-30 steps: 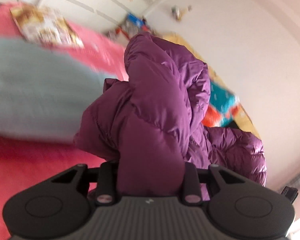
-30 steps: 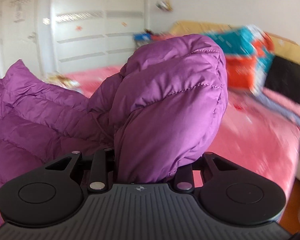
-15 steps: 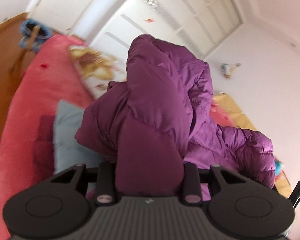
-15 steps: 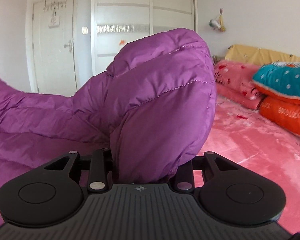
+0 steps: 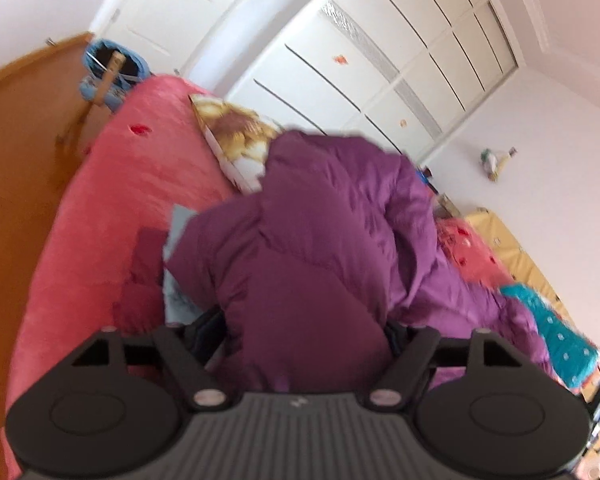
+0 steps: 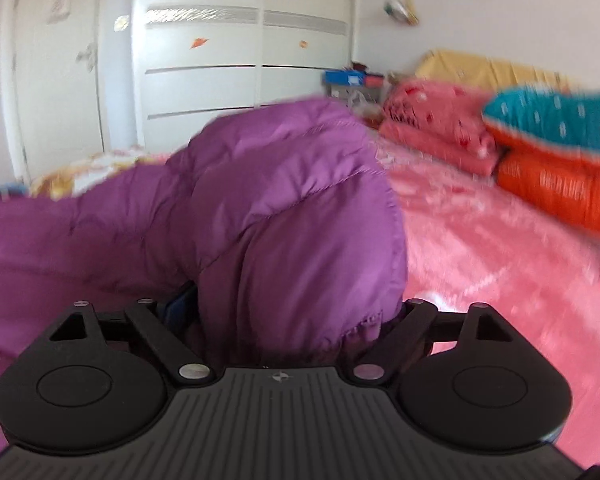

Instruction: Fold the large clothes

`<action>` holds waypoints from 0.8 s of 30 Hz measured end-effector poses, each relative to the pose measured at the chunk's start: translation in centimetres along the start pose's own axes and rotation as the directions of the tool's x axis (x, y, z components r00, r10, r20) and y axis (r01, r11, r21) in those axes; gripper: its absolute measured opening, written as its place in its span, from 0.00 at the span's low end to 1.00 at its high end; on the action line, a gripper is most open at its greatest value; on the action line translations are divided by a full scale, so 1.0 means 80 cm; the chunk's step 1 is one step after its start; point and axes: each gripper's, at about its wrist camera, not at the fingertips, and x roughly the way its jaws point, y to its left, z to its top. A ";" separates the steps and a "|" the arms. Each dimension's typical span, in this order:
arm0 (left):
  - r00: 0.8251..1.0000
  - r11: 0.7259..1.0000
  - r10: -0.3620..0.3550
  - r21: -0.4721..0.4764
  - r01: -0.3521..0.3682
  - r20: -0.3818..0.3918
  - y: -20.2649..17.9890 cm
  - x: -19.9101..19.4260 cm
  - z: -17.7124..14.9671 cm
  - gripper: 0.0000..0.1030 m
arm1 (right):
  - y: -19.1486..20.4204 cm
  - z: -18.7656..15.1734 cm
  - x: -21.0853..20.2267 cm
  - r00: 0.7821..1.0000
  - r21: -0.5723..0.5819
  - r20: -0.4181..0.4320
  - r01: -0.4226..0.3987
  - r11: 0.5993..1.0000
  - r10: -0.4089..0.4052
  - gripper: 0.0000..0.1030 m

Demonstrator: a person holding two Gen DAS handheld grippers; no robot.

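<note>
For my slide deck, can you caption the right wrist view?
Right claw gripping a bunched purple puffer jacket above a pink bed.

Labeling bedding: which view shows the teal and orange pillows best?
Right wrist view: the teal pillow lies on the orange pillow, both large though blurred. The left wrist view shows only the teal one at the edge, partly behind the purple jacket.
</note>
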 end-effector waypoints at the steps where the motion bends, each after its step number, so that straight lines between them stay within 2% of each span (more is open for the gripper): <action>1: 1.000 1.000 0.010 0.005 -0.010 0.022 0.000 -0.006 -0.002 0.73 | -0.013 0.006 -0.003 1.000 0.039 0.004 -0.012 0.999 0.012 1.00; 5: 0.994 0.997 0.065 0.040 -0.068 0.084 -0.012 -0.027 -0.013 0.73 | -0.047 0.019 -0.048 0.997 0.135 0.077 0.002 0.991 -0.012 1.00; 7: 0.990 0.995 0.082 0.052 -0.089 0.117 -0.018 -0.037 -0.020 0.73 | -0.060 0.024 -0.075 0.991 0.168 0.125 0.036 0.985 -0.058 1.00; 9: 0.980 0.988 0.111 0.086 -0.127 0.164 -0.030 -0.056 -0.030 0.73 | -0.075 0.025 -0.113 0.980 0.202 0.178 0.057 0.978 -0.093 1.00; 12: 0.963 0.974 0.154 0.131 -0.186 0.223 -0.046 -0.084 -0.048 0.75 | -0.114 0.014 -0.149 0.971 0.235 0.217 0.048 0.971 -0.100 1.00; 15: 0.954 0.953 0.170 0.204 -0.223 0.248 -0.061 -0.109 -0.080 0.81 | -0.129 -0.023 -0.188 0.973 0.244 0.213 0.038 0.969 -0.091 1.00; 16: 0.954 0.946 0.172 0.231 -0.229 0.244 -0.067 -0.117 -0.093 0.85 | -0.130 -0.030 -0.199 0.977 0.252 0.196 0.033 0.967 -0.084 1.00; 17: 0.959 0.940 0.165 0.256 -0.224 0.231 -0.070 -0.123 -0.108 0.88 | -0.132 -0.049 -0.215 0.982 0.259 0.176 0.025 0.966 -0.073 1.00; 21: 0.975 0.924 0.162 0.323 -0.204 0.153 -0.080 -0.141 -0.175 0.89 | -0.131 -0.139 -0.261 0.994 0.235 0.095 0.036 0.971 -0.060 1.00; 22: 0.977 0.921 0.163 0.333 -0.200 0.134 -0.081 -0.145 -0.190 0.89 | -0.115 -0.174 -0.274 0.996 0.224 0.070 0.040 0.974 -0.057 1.00; 24: 0.983 0.921 0.156 0.346 -0.179 0.094 -0.083 -0.155 -0.219 0.91 | -0.109 -0.216 -0.291 0.998 0.205 0.022 0.059 0.977 -0.065 1.00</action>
